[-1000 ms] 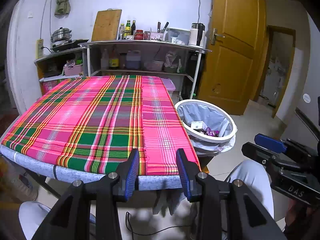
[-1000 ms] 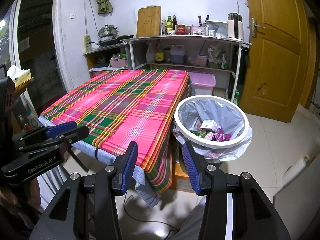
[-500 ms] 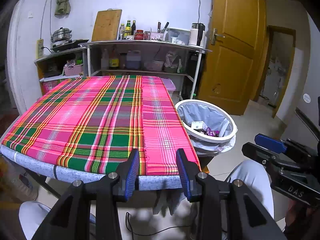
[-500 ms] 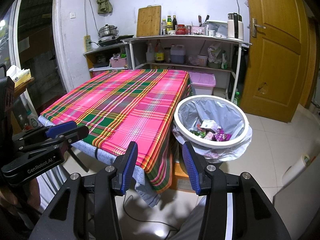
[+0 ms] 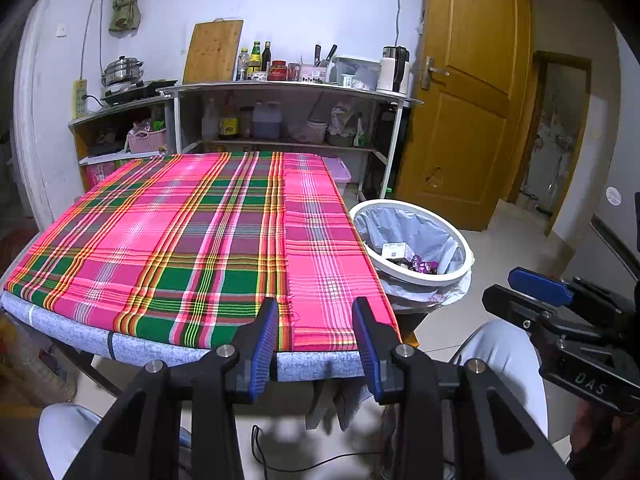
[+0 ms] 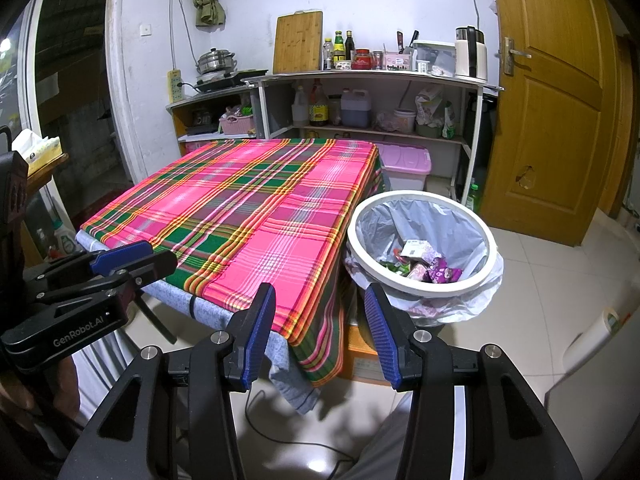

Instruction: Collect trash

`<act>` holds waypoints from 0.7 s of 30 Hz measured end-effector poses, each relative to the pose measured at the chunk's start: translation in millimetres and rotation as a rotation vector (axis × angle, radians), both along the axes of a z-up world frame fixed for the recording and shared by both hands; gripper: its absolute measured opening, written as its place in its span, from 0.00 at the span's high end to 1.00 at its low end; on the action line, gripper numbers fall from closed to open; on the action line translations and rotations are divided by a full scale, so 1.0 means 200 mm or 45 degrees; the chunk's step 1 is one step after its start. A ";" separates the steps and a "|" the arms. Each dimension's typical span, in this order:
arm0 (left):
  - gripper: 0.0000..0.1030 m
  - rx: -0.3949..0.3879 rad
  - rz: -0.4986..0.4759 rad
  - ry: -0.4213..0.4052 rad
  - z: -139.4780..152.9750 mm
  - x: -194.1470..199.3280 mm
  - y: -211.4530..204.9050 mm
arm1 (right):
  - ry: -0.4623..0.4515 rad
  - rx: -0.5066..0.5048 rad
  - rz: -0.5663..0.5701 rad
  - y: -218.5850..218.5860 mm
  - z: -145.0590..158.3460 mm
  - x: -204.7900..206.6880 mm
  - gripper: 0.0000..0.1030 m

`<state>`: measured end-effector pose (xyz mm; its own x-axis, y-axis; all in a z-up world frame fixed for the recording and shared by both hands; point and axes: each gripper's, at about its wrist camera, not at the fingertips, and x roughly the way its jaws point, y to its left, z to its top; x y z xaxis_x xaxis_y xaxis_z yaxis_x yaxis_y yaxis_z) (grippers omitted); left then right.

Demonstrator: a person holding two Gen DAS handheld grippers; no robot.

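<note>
A table [image 5: 312, 366] carries just 1 thing — a pink-and-green plaid cloth [image 5: 192, 240] over a grey underlayer.

Pink-green plaid tablecloth [image 5: 192, 240], white-rimmed bin [image 6: 420, 288] (grey liner), blue gripper pads [image 5: 264, 344], yellow-brown door [image 6: 548, 120]

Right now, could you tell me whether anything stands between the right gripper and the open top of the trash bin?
Nothing visible does. The right gripper is open and empty, and the trash bin stands on the floor beside the table corner, its mouth uncovered with wrappers already inside.
</note>
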<state>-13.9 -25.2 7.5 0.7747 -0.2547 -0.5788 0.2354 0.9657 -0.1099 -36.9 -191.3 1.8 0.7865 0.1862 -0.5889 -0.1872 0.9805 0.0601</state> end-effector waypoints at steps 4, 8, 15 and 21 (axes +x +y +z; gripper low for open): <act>0.63 0.000 0.000 0.000 0.00 0.00 0.00 | 0.000 -0.001 0.000 0.00 0.00 0.00 0.54; 0.63 -0.001 0.001 0.001 0.00 0.00 0.00 | 0.000 -0.001 -0.001 0.00 0.00 0.00 0.54; 0.63 -0.001 0.000 0.001 0.00 0.00 0.00 | 0.000 -0.002 0.000 0.01 0.00 0.00 0.54; 0.63 -0.006 -0.001 0.005 0.00 0.00 0.00 | 0.002 -0.003 0.002 0.01 -0.01 0.00 0.54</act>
<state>-14.4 -25.7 7.2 0.7720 -0.2583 -0.5808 0.2359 0.9649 -0.1155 -36.2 -190.2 0.2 0.7851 0.1861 -0.5907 -0.1885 0.9803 0.0584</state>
